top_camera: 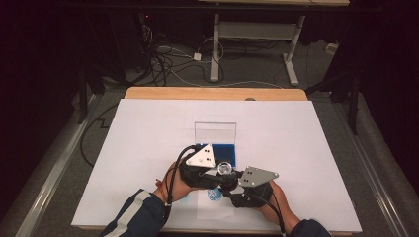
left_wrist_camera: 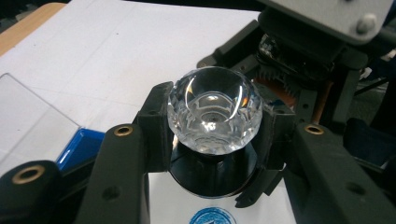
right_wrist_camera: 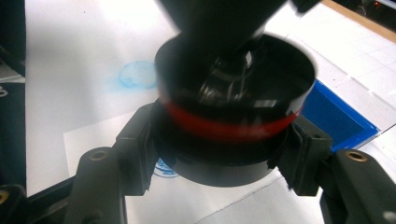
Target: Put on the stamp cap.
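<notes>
A round stamp hangs just above the table's near middle, held between both grippers. Its clear faceted knob (left_wrist_camera: 215,109) (top_camera: 226,168) sits pinched between the jaws of my left gripper (left_wrist_camera: 215,128) (top_camera: 221,173), which is shut on it. Below the knob is the stamp's black round base (left_wrist_camera: 212,177) with a red band (right_wrist_camera: 229,127). My right gripper (right_wrist_camera: 224,149) (top_camera: 231,186) is shut around that base from the opposite side. A blue round print (top_camera: 213,194) (left_wrist_camera: 212,217) lies on the paper right under the stamp.
A blue ink pad (top_camera: 223,154) (right_wrist_camera: 343,116) lies just beyond the grippers with its clear lid (top_camera: 215,132) standing upright behind it. A fainter blue print (right_wrist_camera: 137,74) marks the white sheet (top_camera: 148,148) that covers the wooden table (top_camera: 212,93).
</notes>
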Motion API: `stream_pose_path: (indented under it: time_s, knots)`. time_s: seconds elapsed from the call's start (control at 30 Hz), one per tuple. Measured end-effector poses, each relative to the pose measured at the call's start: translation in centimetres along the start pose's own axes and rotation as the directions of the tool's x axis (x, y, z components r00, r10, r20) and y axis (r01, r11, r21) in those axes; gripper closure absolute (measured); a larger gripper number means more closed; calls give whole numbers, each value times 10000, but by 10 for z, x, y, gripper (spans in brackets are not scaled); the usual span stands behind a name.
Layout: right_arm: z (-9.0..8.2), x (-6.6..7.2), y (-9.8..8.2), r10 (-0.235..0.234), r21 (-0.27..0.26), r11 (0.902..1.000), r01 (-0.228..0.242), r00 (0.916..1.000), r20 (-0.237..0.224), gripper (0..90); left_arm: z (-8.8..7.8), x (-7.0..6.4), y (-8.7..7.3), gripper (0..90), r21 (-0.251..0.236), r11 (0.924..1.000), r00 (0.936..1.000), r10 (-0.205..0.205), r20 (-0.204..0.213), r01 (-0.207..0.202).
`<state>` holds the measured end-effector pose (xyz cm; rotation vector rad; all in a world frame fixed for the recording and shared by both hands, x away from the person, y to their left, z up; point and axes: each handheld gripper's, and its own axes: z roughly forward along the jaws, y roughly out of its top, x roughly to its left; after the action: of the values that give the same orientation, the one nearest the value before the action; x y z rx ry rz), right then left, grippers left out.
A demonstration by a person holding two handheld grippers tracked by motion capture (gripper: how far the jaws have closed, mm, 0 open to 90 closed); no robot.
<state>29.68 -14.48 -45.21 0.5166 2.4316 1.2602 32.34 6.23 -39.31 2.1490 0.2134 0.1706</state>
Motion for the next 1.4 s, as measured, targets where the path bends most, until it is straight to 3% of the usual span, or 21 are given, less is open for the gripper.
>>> stream_pose_path:
  time_s: [0.2, 0.3, 0.6, 1.4]
  knots:
    - [-1, -1, 0, 130, -79, 9999, -130, 9999, -16, 382, 4, -1, -1, 539, 61, 10000, 10000, 32, -3, -32]
    - [0, -1, -1, 178, -67, 9998, -178, 9998, -66, 382, 6, -1, -1, 539, -38, 10000, 9999, 38, 146, -38]
    - [-2, -3, -1, 371, -262, 9990, -372, 9993, -73, 382, 9, -3, -2, 539, -397, 9992, 10000, -33, 39, 34]
    - [-3, -1, -4, 320, -220, 9992, -321, 9995, -18, 385, 12, -5, -4, 540, -240, 9997, 9999, 35, 105, -33]
